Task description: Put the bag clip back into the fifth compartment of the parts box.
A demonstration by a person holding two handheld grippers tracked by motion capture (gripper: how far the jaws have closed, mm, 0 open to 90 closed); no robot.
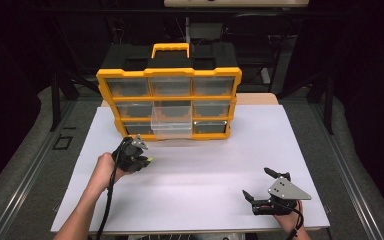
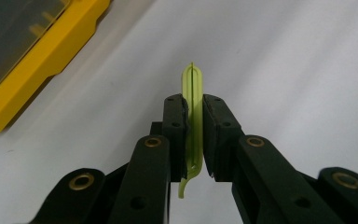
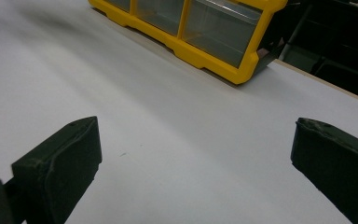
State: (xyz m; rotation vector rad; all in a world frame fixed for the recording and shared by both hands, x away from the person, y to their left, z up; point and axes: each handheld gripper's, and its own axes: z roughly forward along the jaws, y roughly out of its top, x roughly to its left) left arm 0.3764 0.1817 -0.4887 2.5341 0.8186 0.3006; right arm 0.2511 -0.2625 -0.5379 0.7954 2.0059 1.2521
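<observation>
A yellow drawer cabinet with clear drawers stands upright at the back of the white table; its middle drawer is pulled out toward me. My left gripper hovers just in front of the cabinet's lower left corner, shut on a thin yellow-green plastic piece that stands on edge between the pads. The piece's tip pokes out past the jaws. My right gripper rests low at the front right of the table, jaws wide apart with nothing between them.
The cabinet's yellow frame lies close on the left in the left gripper view, and its corner lies ahead in the right gripper view. White tabletop spreads between the two grippers. Dark floor and stands surround the table.
</observation>
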